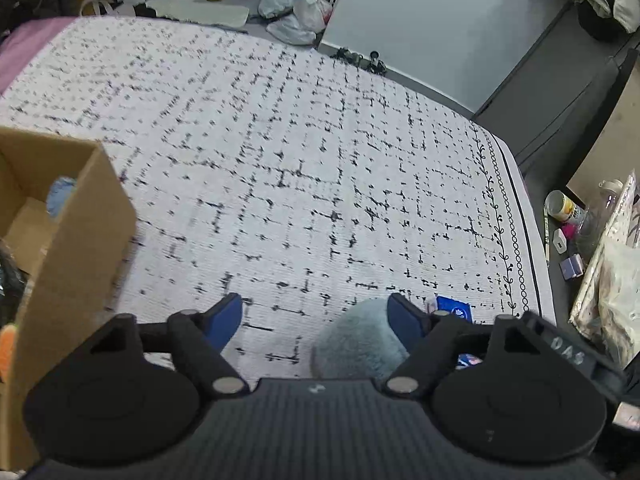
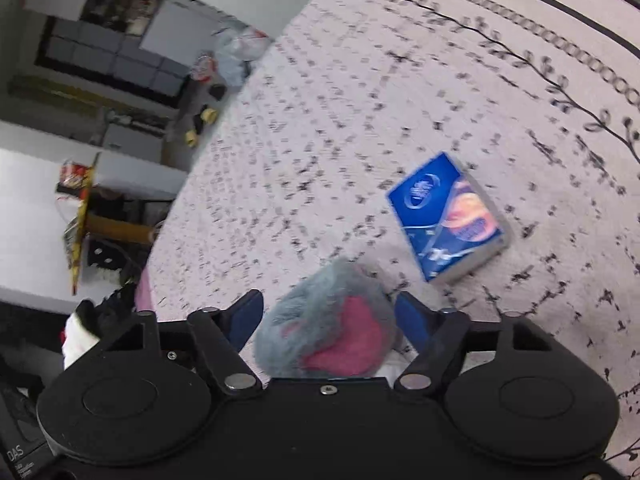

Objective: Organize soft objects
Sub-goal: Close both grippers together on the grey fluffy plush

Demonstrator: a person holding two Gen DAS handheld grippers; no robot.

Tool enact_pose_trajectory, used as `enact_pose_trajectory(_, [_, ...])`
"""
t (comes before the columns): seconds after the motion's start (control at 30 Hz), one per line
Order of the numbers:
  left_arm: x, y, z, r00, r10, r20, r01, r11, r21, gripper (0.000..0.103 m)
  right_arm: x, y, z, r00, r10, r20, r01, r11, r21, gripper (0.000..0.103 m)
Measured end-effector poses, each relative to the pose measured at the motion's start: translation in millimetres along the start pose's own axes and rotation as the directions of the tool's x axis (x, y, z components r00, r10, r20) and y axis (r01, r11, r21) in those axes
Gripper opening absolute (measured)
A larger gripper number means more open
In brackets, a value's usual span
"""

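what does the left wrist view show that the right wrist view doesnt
Only the left wrist view shows the open brown cardboard box at the left, with something pale blue inside, and the left gripper.

Only the right wrist view shows the fluffy toy's pink patches and the right gripper straddling the toy; whether its pads press it is unclear.

Both show the fluffy grey-blue soft toy, the blue rectangular packet and the white black-flecked bed cover.
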State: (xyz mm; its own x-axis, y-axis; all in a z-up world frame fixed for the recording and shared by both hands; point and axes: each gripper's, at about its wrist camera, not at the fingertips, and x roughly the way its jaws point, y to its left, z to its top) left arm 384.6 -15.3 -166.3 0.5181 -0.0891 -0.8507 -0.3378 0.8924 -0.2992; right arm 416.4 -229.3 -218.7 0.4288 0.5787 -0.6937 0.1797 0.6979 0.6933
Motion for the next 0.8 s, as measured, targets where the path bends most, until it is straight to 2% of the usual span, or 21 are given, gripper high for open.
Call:
enact_pose_trajectory(0.13, [13.5,-3.8,-2.5,0.999,-0.021,-0.031,0.019,0.999,-0.04,0.069,9.2,-8.1,-1.4,0.999,0.002,-0.038,0.0,0.999,0.047,0.056])
enact_pose_trajectory(0.2, [18.7,-5.6,-4.3,0.998,-0.033,-0.044,0.031,0.998,-0.06,0.067,13.6,-12.7,-1.8,0.998,0.021,-0.064,-0.016,0.996,0.084,0.043])
enact_pose_trajectory(0.23, [21.5,-6.3,-5.6,0.998,-0.041,-0.051,0.037,0.997,-0.071,0.067,14.5,-14.4,-2.0,0.997,0.027,-0.07,-0.02,0.995,0.097,0.043])
enact_pose_trajectory(0.4, [37.0,2.1,-13.3,0.987,-0.103,-0.122,0.076,0.976,-0.205,0.047,8.6,-12.1,-4.3,0.998,0.037,-0.057,-0.033,0.997,0.073,0.029])
enact_pose_trajectory(0.6, [34.4,4.7,-23.3,0.99,-0.089,-0.108,0.064,0.974,-0.216,0.04,5.8,-2.6,-9.9,0.998,0.032,-0.053,-0.032,0.999,-0.008,0.025])
enact_pose_trajectory(0.8, [16.4,4.3,-28.0,0.993,-0.069,-0.095,0.051,0.983,-0.175,0.036,-3.0,8.3,-19.8,0.998,0.035,-0.042,-0.038,0.997,-0.066,0.021])
